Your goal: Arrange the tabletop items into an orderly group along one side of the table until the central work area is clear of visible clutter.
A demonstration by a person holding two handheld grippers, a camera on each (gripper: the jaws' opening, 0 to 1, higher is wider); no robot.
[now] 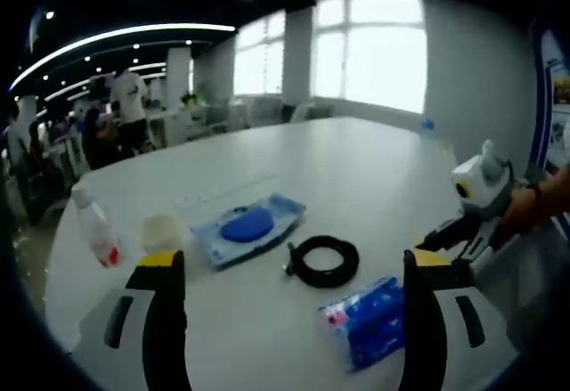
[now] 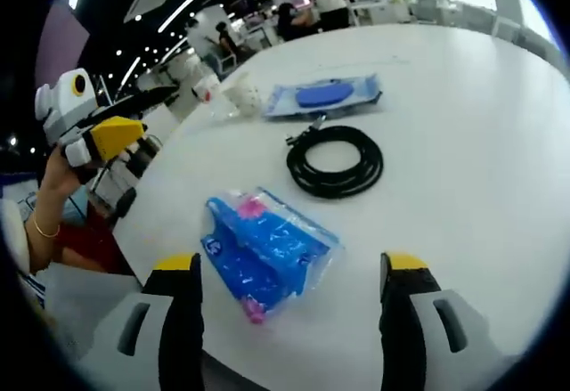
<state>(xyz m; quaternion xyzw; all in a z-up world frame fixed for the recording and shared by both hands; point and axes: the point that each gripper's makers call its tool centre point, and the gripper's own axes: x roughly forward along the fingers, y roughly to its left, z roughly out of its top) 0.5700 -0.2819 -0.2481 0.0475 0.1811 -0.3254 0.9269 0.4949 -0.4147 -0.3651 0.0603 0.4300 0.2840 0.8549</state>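
Hovering low over the near edge of the white worktop (image 2: 481, 142), the right gripper (image 2: 289, 275) has its yellow-tipped fingers (image 2: 175, 266) spread wide with nothing between them, and the blue tissue pack (image 2: 267, 248) lies just ahead of them, nearer the left-hand finger than the other. Its long axis runs on a slant across the gap, not square to the fingers, so I judge a turn of the wrist is called for before closing on it. This is plainly the nearer hand for that pack; the left gripper (image 1: 294, 271), fingers likewise apart and empty, sees the same pack (image 1: 367, 318) close against its right-hand finger (and a touch too far off to one side for a straight reach).

Beyond the pack sits the coiled black cable (image 2: 336, 160), apart from it, lying flat in a loose ring. Farther on, the blue wipes packet (image 2: 322, 96) lies flat with its long side across the right gripper view. Past that, near the far rim, a pale roll (image 1: 163, 231) stands just beside a small clear bottle (image 1: 93, 228) with a red band.

All the things sit spread over the middle of the worktop, so the tidying looks barely begun. Behind them the room opens out: bright windows (image 1: 370, 48), ceiling strip lights, and people (image 1: 129, 106) standing at distant desks.
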